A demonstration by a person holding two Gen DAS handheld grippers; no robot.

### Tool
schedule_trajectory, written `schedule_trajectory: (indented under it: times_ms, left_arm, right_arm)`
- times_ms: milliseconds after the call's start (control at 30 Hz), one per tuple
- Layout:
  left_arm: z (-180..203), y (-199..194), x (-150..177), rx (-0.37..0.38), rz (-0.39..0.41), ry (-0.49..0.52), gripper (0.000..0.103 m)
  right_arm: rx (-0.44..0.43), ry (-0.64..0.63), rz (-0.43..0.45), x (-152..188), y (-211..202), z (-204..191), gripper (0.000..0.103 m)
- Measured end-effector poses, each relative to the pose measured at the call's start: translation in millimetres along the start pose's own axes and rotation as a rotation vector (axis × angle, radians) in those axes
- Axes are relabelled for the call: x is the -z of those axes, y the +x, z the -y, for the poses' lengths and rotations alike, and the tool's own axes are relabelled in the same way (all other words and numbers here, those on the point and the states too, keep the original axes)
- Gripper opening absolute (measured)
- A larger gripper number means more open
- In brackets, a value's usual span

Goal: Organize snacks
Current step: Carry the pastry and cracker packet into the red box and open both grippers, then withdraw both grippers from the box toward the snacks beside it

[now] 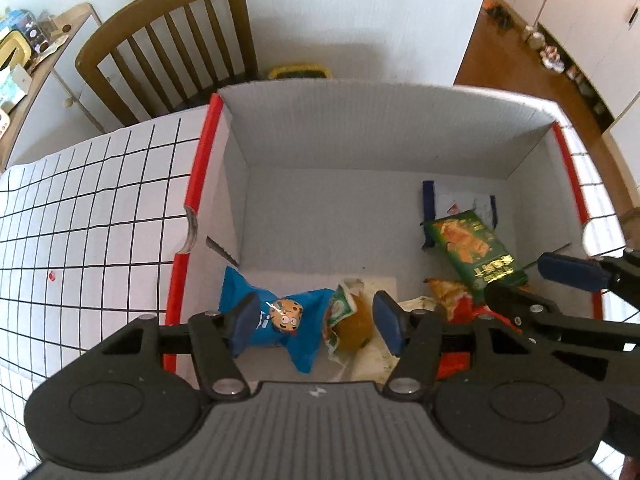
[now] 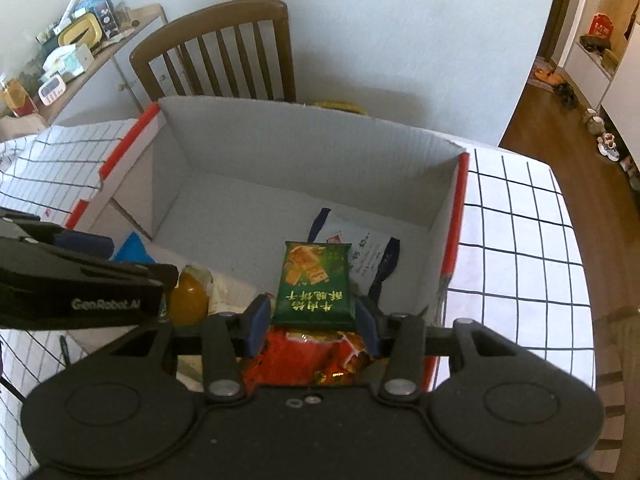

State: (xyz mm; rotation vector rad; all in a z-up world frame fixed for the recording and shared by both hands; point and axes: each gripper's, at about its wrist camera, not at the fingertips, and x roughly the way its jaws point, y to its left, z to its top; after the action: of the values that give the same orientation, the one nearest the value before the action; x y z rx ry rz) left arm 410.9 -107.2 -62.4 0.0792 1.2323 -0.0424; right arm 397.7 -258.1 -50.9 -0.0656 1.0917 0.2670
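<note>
A white cardboard box with red edges holds the snacks. My left gripper is open above a blue cookie packet and an orange jelly cup at the box's near left. My right gripper is shut on a green biscuit packet, held over a red snack bag. The green packet and the right gripper also show in the left wrist view. A white packet with blue ends lies behind it on the box floor.
The box sits on a white tablecloth with a black grid. A wooden chair stands behind the table by the wall. A cluttered cabinet is at the far left. A doorway opens at the right.
</note>
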Motion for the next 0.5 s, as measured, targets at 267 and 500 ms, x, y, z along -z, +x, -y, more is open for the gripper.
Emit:
schedule_trajectory:
  times_ms: [267, 500]
  left_arm:
    - [-4.8, -41.7, 10.1, 0.029, 0.068, -0.001, 0.061]
    - [-11.7, -82.2, 26.9, 0.054, 0.136, 0.000, 0.062]
  right_arm:
    - [-0.013, 0.021, 0.063, 4.2, -37.0, -1.2, 0.053]
    - [-0.028, 0.018, 0.124, 13.1, -71.6, -13.9, 0.057]
